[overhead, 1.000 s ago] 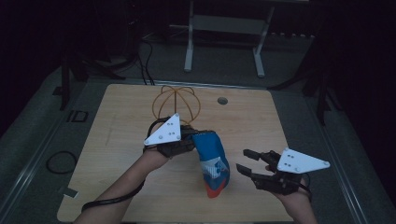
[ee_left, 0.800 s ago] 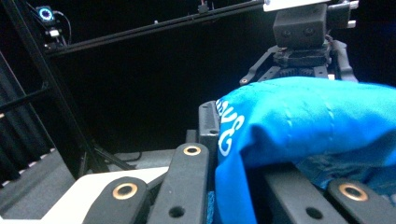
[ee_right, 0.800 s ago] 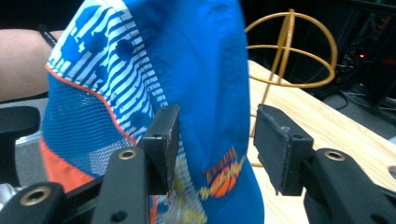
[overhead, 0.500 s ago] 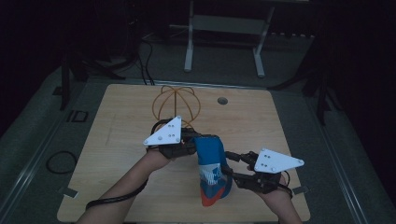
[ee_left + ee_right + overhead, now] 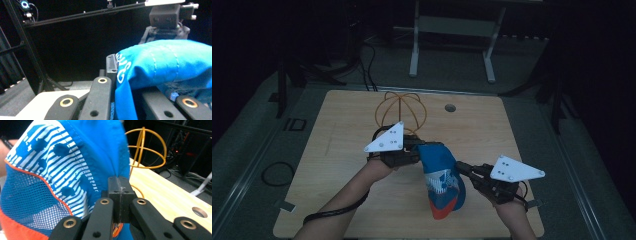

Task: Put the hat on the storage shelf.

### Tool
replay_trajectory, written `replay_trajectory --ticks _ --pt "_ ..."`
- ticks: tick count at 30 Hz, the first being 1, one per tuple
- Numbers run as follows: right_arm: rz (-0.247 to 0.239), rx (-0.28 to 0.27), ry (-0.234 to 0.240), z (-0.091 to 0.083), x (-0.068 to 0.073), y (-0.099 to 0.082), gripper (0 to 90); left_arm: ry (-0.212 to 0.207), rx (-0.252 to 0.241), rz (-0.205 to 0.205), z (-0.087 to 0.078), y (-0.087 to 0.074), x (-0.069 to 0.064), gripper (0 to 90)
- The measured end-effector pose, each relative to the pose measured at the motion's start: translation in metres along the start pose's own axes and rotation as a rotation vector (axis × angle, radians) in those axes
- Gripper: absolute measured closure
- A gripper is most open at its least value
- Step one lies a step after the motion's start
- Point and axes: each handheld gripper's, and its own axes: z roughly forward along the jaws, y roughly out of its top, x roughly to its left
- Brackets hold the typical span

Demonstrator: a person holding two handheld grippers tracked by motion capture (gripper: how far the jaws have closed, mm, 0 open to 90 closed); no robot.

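Observation:
A blue cap (image 5: 441,172) with white stripes, a mesh panel and an orange brim hangs above the wooden table (image 5: 337,135), held from both sides. My left gripper (image 5: 418,151) is shut on the cap's upper left edge; in the left gripper view the blue cloth (image 5: 162,62) drapes over its jaws. My right gripper (image 5: 461,169) is shut on a fold of the cap's right side, and its pads (image 5: 120,186) meet on the blue fabric (image 5: 75,157). The brim points down toward the table's front.
A wire ball frame (image 5: 399,112) of orange-yellow hoops stands on the table behind the left gripper, seen also as the wire frame (image 5: 147,147) past the cap. A round cable hole (image 5: 450,107) sits near the far edge. Dark floor and a metal stand lie beyond.
My right gripper, open and apart from the cap a second ago, has moved left to the cap and shut on its side. The left gripper has kept its hold.

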Motion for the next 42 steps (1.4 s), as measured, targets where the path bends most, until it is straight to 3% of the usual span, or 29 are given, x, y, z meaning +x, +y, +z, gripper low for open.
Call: replay_trajectory --ticks 3,6,8,10,13,14,21,28,30,33,37,42 --pt "0.009 -0.009 0.002 -0.003 -0.002 0.001 90.0 0.003 0.008 0.012 -0.001 0.001 -0.001 87.6" --pt "0.009 -0.019 -0.004 -0.007 -0.003 0.004 90.0 0.016 0.024 0.023 -0.004 0.002 -0.002 79.8" --pt "0.016 -0.03 -0.001 -0.009 -0.004 0.006 90.0 0.031 0.059 0.023 -0.005 0.004 -0.003 63.6" --pt "0.01 -0.03 -0.017 -0.012 -0.005 0.009 90.0 0.077 0.1 0.03 -0.006 0.004 -0.004 49.9" --pt "0.014 -0.042 -0.025 -0.016 -0.007 0.012 90.0 0.105 0.119 0.036 -0.009 0.005 -0.006 42.7" --pt "0.009 -0.05 -0.039 -0.019 -0.009 0.015 90.0 0.118 0.137 0.037 -0.013 0.005 -0.007 42.3" --pt "0.013 -0.063 -0.061 -0.025 -0.015 0.023 90.0 0.161 0.143 0.018 -0.028 0.003 -0.005 36.6" --pt "0.031 -0.071 -0.075 -0.025 -0.022 0.026 90.0 0.193 0.147 -0.013 -0.048 -0.004 -0.008 19.7" --pt "0.036 -0.074 -0.079 -0.025 -0.024 0.028 90.0 0.213 0.172 -0.025 -0.054 -0.008 -0.009 16.0" --pt "0.04 -0.084 -0.083 -0.024 -0.025 0.031 90.0 0.237 0.166 -0.037 -0.065 -0.016 -0.012 13.4" --pt "0.03 -0.101 -0.109 -0.019 -0.032 0.045 90.0 0.276 0.163 -0.073 -0.078 -0.026 -0.017 2.4" --pt "0.038 -0.119 -0.122 -0.009 -0.042 0.062 90.0 0.335 0.203 -0.12 -0.096 -0.047 -0.023 2.3"
